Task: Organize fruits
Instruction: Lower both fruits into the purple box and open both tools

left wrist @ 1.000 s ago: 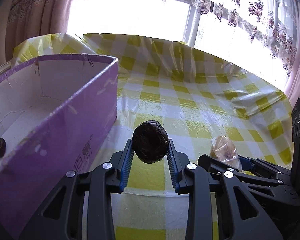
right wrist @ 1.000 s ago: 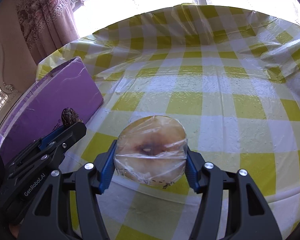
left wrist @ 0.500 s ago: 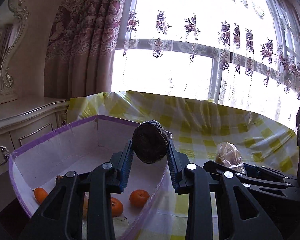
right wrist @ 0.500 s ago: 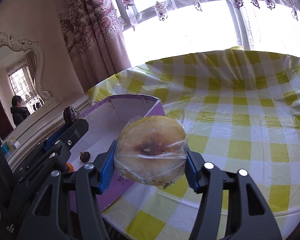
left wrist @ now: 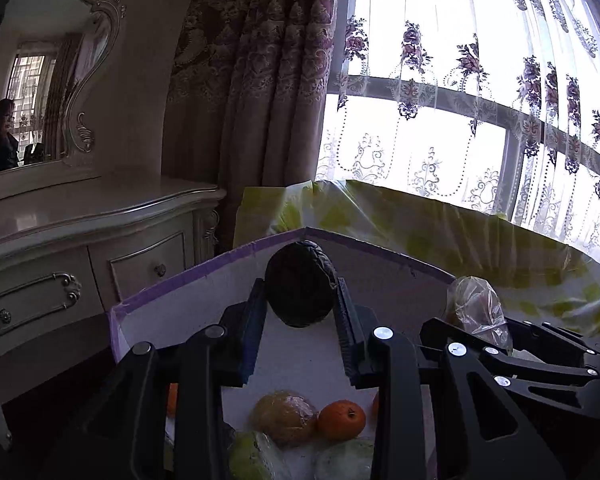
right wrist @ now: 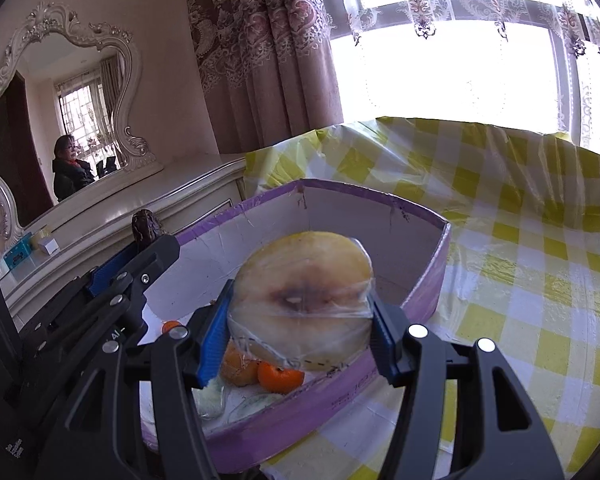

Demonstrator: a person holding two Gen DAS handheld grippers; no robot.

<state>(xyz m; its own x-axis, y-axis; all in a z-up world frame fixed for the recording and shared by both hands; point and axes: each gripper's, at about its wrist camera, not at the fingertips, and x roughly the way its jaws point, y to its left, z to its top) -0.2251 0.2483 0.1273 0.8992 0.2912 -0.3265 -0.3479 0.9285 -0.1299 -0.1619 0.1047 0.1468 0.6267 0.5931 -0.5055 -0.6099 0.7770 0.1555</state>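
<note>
So right now I've got both hands loaded and hanging over the purple box (right wrist: 332, 408), which sits at the edge of the table with the yellow checked cloth (right wrist: 532, 280). The left gripper (left wrist: 300, 316) is clamped on a dark wrinkly fruit (left wrist: 300, 288), could be a passion fruit, hard to say in this light. The right gripper (right wrist: 300, 320) is clamped on a cut yellow fruit wrapped in cling film (right wrist: 302, 300), pads squeezing it from both sides. The two grippers are just beside each other, and that's worry number one: the left one's body shows right at the edge of the right camera, so if I lower both at once they could knock together and jolt something loose. Worry two is the film: it's slick and crinkled, so the pads may be gripping plastic more than fruit, and it could slide out early or cling to a pad when I let go. The box already holds a couple of oranges (left wrist: 342, 420), another wrapped fruit (left wrist: 284, 418) and some pale green ones at the bottom, so dropping from up here could bruise the soft cut piece or send the round dark one rolling and bouncing off the pile. Also the box wall is low and looks like thin card, so nudging it could shove the whole thing toward the table edge.
</note>
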